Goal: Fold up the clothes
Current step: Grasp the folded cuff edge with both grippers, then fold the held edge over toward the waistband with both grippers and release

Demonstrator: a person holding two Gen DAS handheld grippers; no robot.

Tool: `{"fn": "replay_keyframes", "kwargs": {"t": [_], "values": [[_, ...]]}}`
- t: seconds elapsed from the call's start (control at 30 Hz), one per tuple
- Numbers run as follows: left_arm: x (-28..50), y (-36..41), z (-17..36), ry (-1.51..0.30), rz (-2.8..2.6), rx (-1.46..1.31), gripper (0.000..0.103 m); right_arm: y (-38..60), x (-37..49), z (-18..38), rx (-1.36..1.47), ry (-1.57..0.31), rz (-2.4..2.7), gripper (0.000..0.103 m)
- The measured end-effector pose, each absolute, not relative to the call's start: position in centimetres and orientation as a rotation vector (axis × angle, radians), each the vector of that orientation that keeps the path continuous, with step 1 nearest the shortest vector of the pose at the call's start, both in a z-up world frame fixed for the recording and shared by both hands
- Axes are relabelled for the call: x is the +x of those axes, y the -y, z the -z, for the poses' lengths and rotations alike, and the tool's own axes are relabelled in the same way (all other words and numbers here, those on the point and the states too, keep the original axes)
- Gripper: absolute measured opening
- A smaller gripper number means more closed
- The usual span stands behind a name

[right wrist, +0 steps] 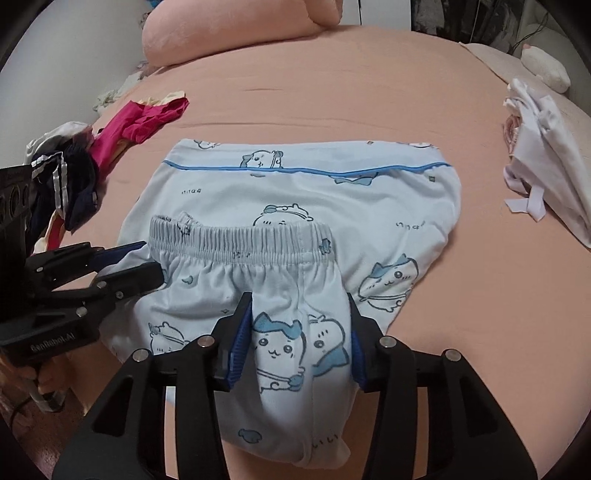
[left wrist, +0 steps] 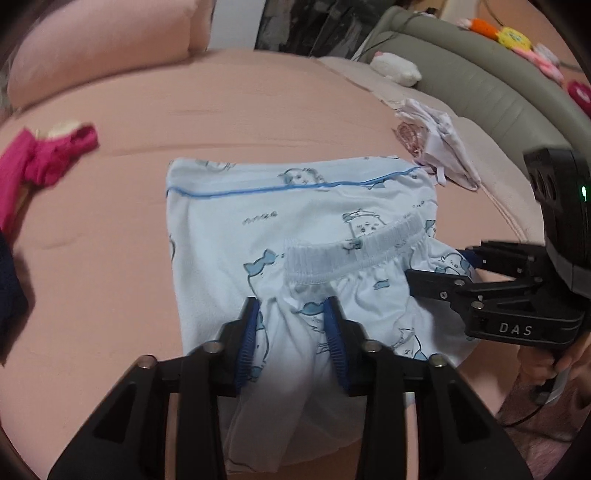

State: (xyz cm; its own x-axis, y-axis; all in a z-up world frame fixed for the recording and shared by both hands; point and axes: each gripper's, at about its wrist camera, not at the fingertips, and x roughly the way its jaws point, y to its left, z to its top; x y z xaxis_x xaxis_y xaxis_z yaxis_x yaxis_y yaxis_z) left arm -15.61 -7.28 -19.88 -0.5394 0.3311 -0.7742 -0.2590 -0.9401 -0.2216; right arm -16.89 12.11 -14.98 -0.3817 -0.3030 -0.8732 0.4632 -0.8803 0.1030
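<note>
- We've got the pale blue pajama shorts (right wrist: 280, 280) lying on top of the matching pajama top (right wrist: 303, 184), both flat in the middle of the pink bed (right wrist: 332, 92).
- Right tool (right wrist: 299, 332): jaws apart, with a hump of the shorts' fabric bulging up between the blue pads (right wrist: 240, 339). We can't tell if it's really pinching it.
- Left tool (left wrist: 291, 328): same story, parted around a bunched bit of the shorts below the elastic waistband (left wrist: 351, 251). No idea if it's clamped.
- From the right wrist, the left tool comes in at 9 o'clock, tips touching the waistband's left end.
- Readable stuff: "DAS" on the right tool's body (left wrist: 515, 328), and something like "GenRobot.AI" on the left one's body (right wrist: 51, 345).
- Around it: magenta garment (right wrist: 140, 118) at 10 o'clock, white clothes (right wrist: 546, 177) at 3 o'clock, pink pillow (right wrist: 229, 26) at 12.
</note>
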Motion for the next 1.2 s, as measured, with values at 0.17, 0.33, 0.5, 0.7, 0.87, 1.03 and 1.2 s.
{"fn": "replay_keyframes", "kwargs": {"t": [0.17,0.33,0.5,0.7,0.87,1.03,1.2], "values": [[-15.1,6.6,17.7,0.084,-2.496,-1.218,0.008,-12.3,-16.3,13.3,1.329,-0.231,2.296,0.016],[-15.8,6.7,15.2,0.082,-2.52,-1.15,0.008,-13.0,-17.0,11.0,1.283,-0.18,2.316,0.015],[-17.7,6.5,14.9,0.044,-2.518,-1.164,0.008,-12.8,-17.9,11.0,1.3,-0.215,2.293,0.018],[-17.9,6.3,18.5,0.031,-2.421,-1.316,0.016,-12.7,-18.7,11.8,1.327,-0.25,2.26,0.045],[-17.9,6.2,20.0,0.074,-2.418,-1.328,0.021,-12.4,-19.2,12.6,1.364,-0.268,2.2,0.036],[-16.8,6.4,18.8,0.062,-2.454,-1.249,0.008,-11.9,-17.8,11.7,1.254,-0.38,2.251,0.013],[-17.1,6.1,15.4,0.034,-2.507,-1.148,0.008,-12.0,-17.8,9.3,1.167,-0.431,2.312,0.01]]}}
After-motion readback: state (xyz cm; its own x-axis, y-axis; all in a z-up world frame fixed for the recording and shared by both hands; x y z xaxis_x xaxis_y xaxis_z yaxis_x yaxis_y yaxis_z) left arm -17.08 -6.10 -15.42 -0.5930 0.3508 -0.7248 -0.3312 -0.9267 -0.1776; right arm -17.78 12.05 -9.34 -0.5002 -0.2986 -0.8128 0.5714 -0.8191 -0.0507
